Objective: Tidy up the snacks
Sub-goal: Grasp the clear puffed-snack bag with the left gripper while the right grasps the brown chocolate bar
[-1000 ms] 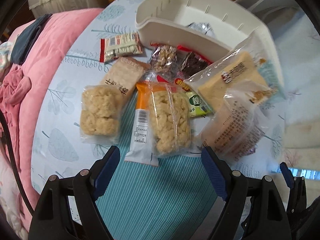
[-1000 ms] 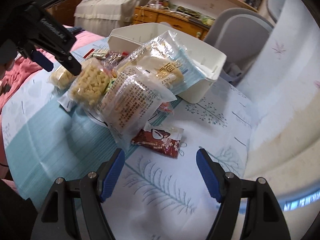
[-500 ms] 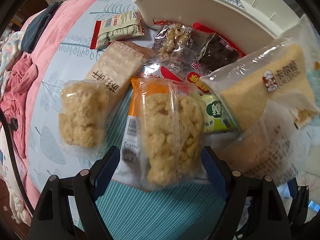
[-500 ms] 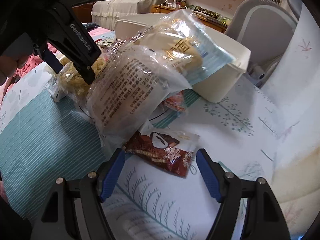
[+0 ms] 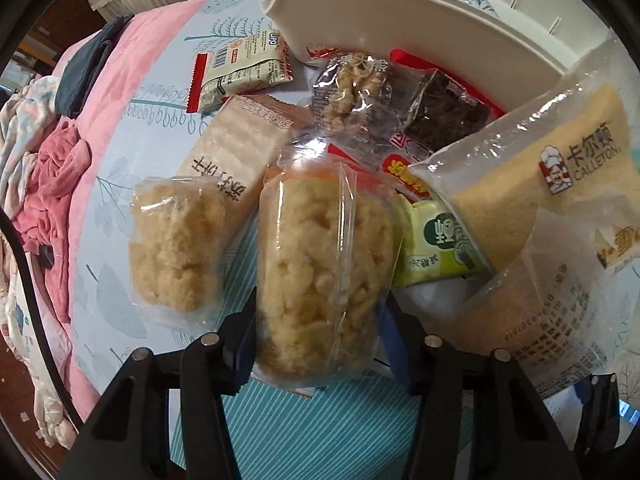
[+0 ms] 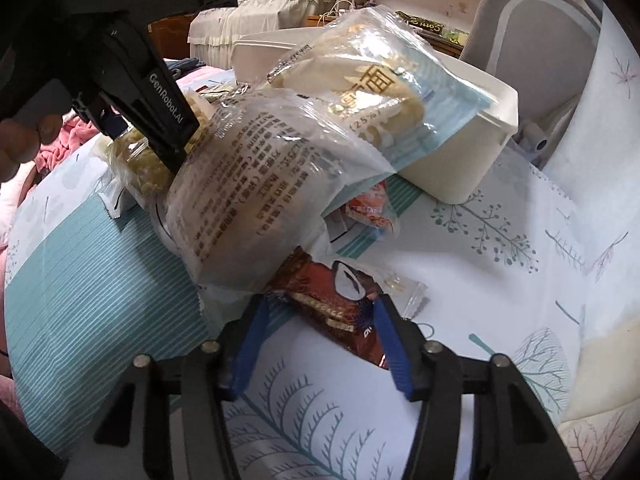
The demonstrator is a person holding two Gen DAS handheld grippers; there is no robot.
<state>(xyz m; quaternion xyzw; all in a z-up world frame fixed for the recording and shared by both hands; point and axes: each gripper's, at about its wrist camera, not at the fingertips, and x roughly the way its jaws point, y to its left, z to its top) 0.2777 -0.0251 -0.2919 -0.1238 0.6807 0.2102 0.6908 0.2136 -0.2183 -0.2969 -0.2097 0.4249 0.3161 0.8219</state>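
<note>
A heap of snack packs lies on the leaf-print cloth beside a white storage box [image 5: 400,12]. My left gripper [image 5: 320,344] has its jaws around the near end of a clear pack of puffed rice snack [image 5: 324,264], closing against its sides. A second puffed pack [image 5: 176,248] lies to its left. My right gripper [image 6: 316,340] straddles a dark red snack packet [image 6: 340,304] with its jaws narrowed around it. A clear bread pack [image 6: 256,200] leans just above that packet. The left gripper's body [image 6: 152,92] shows in the right wrist view.
A cracker pack [image 5: 240,148], a red-edged packet [image 5: 240,68], a green packet [image 5: 436,248] and a Calleton cake pack [image 5: 532,184] crowd the heap. The white box [image 6: 452,128] stands behind it. A pink blanket [image 5: 60,168] lies left. A grey chair [image 6: 532,48] stands beyond the box.
Both grippers have moved forward and down into the heap and their jaws have narrowed: the left around the puffed rice pack, the right around the dark red packet.
</note>
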